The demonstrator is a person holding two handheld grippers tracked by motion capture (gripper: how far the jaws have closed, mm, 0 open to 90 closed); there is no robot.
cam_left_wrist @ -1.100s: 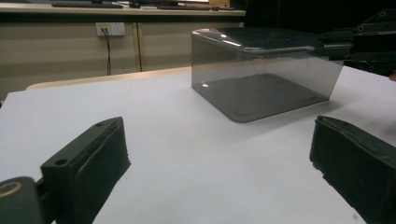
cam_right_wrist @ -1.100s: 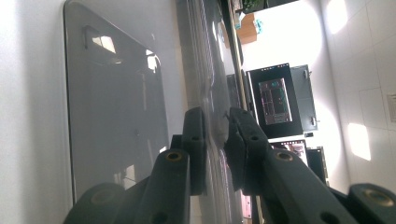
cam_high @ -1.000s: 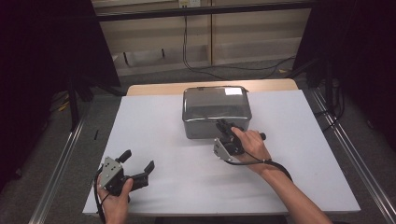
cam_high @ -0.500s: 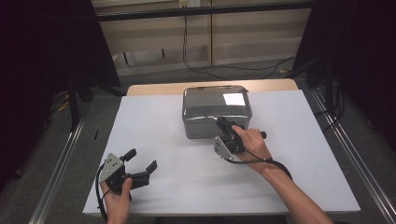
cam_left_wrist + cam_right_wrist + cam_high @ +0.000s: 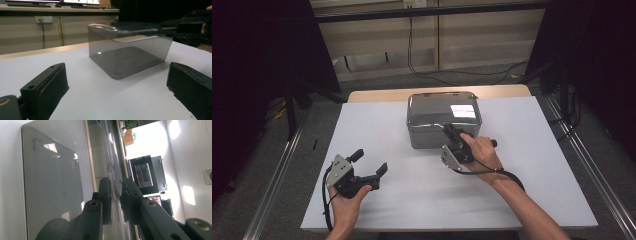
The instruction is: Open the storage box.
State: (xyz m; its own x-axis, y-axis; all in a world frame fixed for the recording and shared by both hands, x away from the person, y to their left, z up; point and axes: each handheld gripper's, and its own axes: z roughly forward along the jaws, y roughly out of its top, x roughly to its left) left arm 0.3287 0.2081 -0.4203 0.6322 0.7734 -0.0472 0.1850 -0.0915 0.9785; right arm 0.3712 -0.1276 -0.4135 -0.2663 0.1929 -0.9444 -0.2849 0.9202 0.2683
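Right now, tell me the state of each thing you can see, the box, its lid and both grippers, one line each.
Grey box: upright on the white table top, lid on.
Lid: on the box, its near edge pinched between the right gripper's jaws.
Right gripper: shut on the lid's edge, held on its side.
Left gripper: open, nothing between its jaws, apart from the box and pointing toward it.

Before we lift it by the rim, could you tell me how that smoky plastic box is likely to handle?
The smoky plastic box looks empty and thin-walled, so probably light and slightly flexible. Its glossy surface may slip in the right gripper. Broad and flat-based, it should slide rather than tip.
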